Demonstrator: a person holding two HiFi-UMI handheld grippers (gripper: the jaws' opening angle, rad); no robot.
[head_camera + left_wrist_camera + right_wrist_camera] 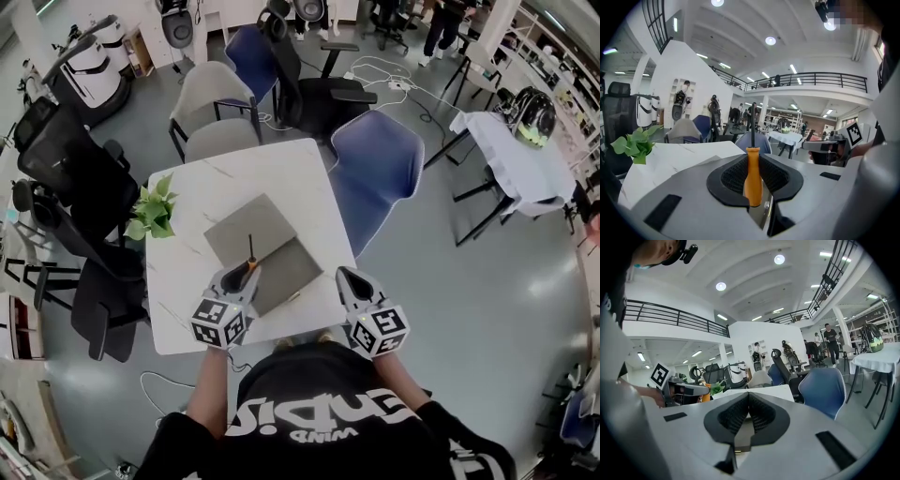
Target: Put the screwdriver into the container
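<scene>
Head view: a white marble desk [192,192] carries a flat grey container [267,251] at its middle. The left claw [246,272] sits at the container's near left edge, clenched on the screwdriver [251,263]. The orange handle is between the jaws and the dark shaft points away from the person, over the container's grey surface. The right claw [345,274] is just off the container's near right corner, over the desk edge, with nothing seen in it. A small green plant [150,214] stands left of the container, and a blue chair [375,169] stands beyond and to the right of it, off the desk.

Left gripper view: the left claw [753,164] has its jaws pressed onto the orange handle of the screwdriver [752,177]. The handle stands upright between them and the thin dark shaft rises above it. The desk [679,154] spreads out beyond, with the plant [633,144] at its far left. The container is barely visible past the jaws.

Right gripper view: the right claw [748,401] is clenched, jaw tips meeting with nothing between them. Past it lie the desk [771,392] and the blue chair [825,387]. At the left edge the other gripper appears with a spot of orange beside it, and the plant [717,388] just behind.
</scene>
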